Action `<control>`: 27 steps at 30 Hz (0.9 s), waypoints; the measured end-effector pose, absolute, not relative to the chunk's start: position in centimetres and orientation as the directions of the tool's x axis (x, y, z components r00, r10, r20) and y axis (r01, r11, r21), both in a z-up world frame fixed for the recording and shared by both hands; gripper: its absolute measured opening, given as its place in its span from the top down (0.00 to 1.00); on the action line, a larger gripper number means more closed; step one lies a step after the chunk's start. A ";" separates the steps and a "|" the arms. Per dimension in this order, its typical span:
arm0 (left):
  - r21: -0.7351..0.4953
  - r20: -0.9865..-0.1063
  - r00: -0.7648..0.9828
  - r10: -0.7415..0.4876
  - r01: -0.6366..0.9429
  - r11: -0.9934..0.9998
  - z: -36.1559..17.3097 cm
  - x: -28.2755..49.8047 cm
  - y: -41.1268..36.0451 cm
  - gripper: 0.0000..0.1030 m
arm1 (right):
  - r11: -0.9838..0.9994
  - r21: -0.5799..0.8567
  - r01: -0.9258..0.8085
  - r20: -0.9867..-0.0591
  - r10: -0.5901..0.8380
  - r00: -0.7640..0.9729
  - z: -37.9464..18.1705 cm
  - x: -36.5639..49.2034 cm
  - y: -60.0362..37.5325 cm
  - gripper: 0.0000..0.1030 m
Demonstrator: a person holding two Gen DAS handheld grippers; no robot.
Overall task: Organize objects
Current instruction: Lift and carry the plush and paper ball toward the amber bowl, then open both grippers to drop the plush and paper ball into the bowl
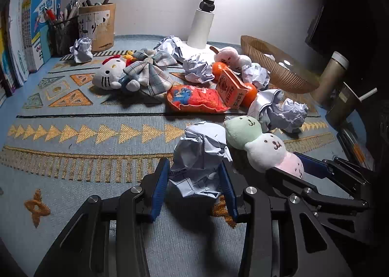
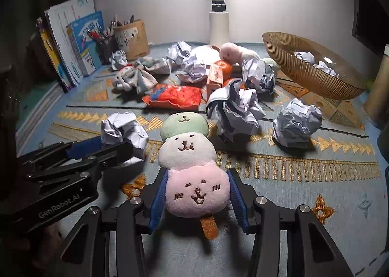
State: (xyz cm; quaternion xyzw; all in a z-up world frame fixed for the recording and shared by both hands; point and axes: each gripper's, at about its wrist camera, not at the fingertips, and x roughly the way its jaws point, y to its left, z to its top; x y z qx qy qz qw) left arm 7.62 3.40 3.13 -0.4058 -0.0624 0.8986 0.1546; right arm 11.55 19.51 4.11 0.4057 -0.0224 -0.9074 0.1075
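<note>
Nearest the cameras, each tool has a catch. The left gripper point(image 1: 194, 187) has its blue pads pressed against both sides of a crumpled ball of white, blue-lined paper point(image 1: 200, 160), which sits on the blue woven mat with orange triangles point(image 1: 73, 155); the paper bulges up and forward out of the jaws, so the hold looks like a pinch low on the wad, probably ready for lifting.

Just to its right, the right gripper point(image 2: 198, 194) clamps the pink end ball of a three-ball plush dumpling skewer in pink, white and green point(image 2: 188, 155). Its brown felt stick pokes back under the gripper, toward the camera. Gripping the end ball seems a practical choice: it is the part closest to the hand, and the soft stuffing gives the pads something to bite. The toy's long axis runs straight away from the right gripper, pink end near, green end far, lying flat on the mat.

Beyond lie more paper wads, an orange crinkly snack bag point(image 2: 175, 96), an orange carton, two tangerines and a white cat plush under a plaid bow. Farthest, at the right, a ribbed wooden bowl point(image 2: 311, 75) already holds some paper wads, so it is likely where the paper is headed.
</note>
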 end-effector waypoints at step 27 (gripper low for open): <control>-0.271 -0.663 -0.571 0.485 -0.422 -0.865 9.7 -12.9 23.0 0.33 | -0.922 0.264 -0.285 -0.667 0.039 -0.744 9.7 -3.5 41.5 0.35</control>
